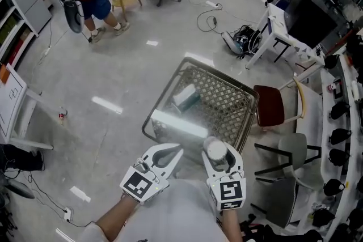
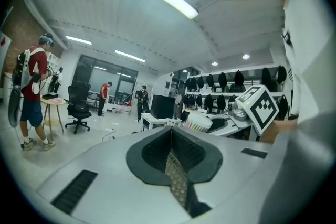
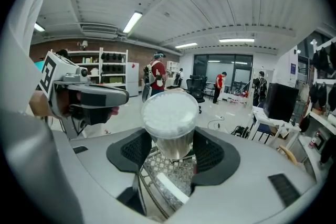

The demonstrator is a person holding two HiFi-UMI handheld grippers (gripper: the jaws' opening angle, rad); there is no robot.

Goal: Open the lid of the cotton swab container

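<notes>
The right gripper (image 1: pixel 219 155) clamps its fingers on the cotton swab container (image 3: pixel 170 119), whose packed white swabs only the right gripper view resolves (the head view gives a pale disc). At its 9 o'clock, the left gripper (image 1: pixel 172 151) has its fingers pressed together on nothing.

The container (image 1: pixel 216 150) sits in the right gripper (image 1: pixel 220 161), between its fingers (image 1: pixel 234 158), above the table's (image 1: pixel 226 106) near edge. The left gripper (image 1: pixel 174 153) is just left of it. A box (image 1: pixel 186 97) lies on the table, behind both. A chair (image 1: pixel 270 106) stands right of the table.
</notes>
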